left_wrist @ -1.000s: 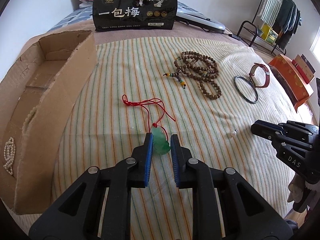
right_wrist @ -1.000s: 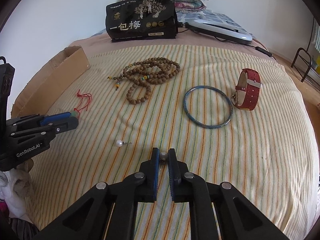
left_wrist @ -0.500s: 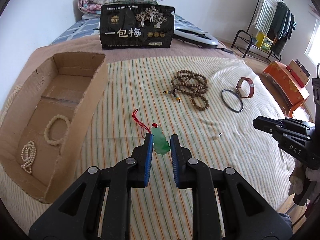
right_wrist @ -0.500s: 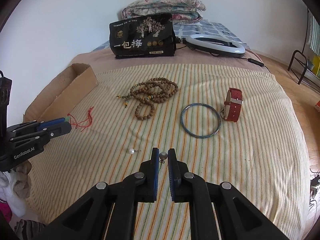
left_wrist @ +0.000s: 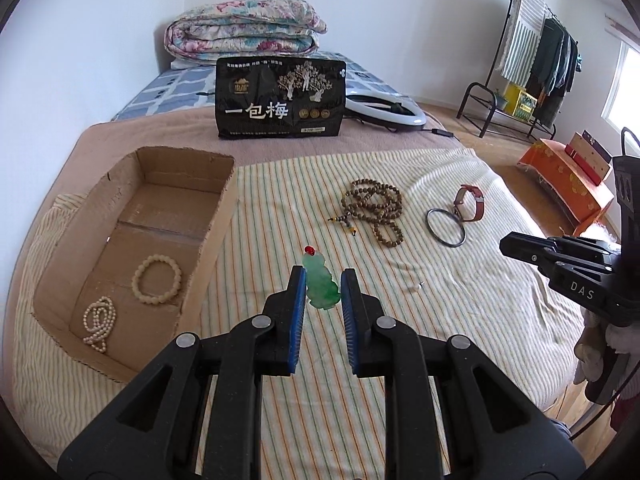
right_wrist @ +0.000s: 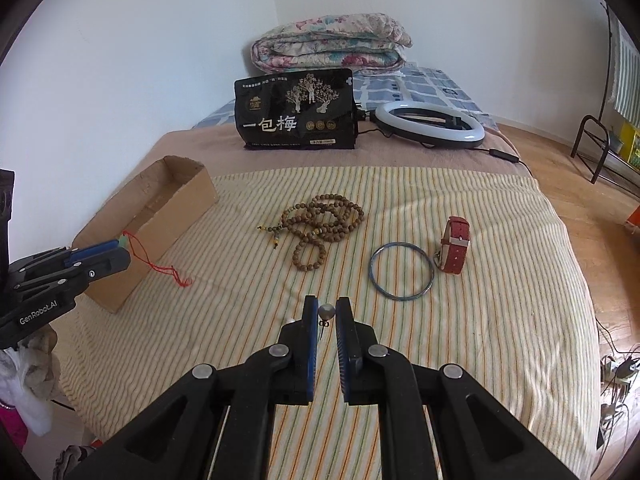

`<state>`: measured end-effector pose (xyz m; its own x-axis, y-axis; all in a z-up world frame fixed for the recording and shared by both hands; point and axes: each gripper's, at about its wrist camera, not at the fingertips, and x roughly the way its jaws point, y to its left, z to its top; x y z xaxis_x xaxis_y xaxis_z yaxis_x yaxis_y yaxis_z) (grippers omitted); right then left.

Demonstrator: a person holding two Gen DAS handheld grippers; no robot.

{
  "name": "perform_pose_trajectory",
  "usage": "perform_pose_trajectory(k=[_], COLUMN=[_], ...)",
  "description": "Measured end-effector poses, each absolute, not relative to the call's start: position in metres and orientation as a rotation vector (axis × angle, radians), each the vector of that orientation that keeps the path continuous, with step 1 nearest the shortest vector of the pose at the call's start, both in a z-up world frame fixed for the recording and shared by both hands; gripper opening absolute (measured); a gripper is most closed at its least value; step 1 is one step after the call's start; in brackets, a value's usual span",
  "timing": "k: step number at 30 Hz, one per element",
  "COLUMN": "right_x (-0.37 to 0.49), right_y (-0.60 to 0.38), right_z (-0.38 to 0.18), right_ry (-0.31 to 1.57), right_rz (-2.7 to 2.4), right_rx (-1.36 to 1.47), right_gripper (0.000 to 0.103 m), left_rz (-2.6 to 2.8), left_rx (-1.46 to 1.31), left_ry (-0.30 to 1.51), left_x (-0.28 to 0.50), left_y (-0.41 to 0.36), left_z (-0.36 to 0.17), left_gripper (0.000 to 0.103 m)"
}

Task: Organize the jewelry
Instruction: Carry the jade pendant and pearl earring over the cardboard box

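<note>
My left gripper (left_wrist: 323,280) is shut on a green jade pendant (left_wrist: 322,288), held above the striped cloth. Its red cord (right_wrist: 160,264) dangles beside the cardboard box (left_wrist: 224,208). My right gripper (right_wrist: 326,308) is shut on a small pearl earring (right_wrist: 327,311), also lifted off the cloth. A second earring (left_wrist: 418,286) lies on the cloth between the grippers. Inside the box lie a cream bead bracelet (left_wrist: 157,279) and a pearl strand (left_wrist: 99,322). On the cloth farther back are a wooden bead necklace (right_wrist: 320,228), a dark bangle (right_wrist: 401,271) and a red watch (right_wrist: 455,250).
A black snack bag (left_wrist: 280,98) stands behind the cloth, with a ring light (right_wrist: 430,124) and a folded quilt (right_wrist: 330,42) beyond it. A clothes rack (left_wrist: 532,60) and an orange box (left_wrist: 568,176) stand on the floor to the right of the bed.
Both grippers have risen from the cloth. The pendant's cord has come up off the cloth and the earring has gone up with the right gripper. The box's inside is now in view.
</note>
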<state>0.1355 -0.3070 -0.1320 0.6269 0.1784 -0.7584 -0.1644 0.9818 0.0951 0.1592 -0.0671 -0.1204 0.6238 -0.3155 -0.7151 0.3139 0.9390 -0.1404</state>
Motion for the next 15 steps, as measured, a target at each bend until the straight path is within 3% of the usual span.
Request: perform_pose_trajectory(k=[15], right_x=[0.135], right_y=[-0.270], right_z=[-0.096], right_ry=[0.813], right_rz=[0.250], right_rx=[-0.003], right_gripper=[0.007], left_rz=[-0.328], left_rx=[-0.010], left_ry=[0.759], left_x=[0.151], left_y=[-0.030], left_z=[-0.092], left_gripper=[0.017])
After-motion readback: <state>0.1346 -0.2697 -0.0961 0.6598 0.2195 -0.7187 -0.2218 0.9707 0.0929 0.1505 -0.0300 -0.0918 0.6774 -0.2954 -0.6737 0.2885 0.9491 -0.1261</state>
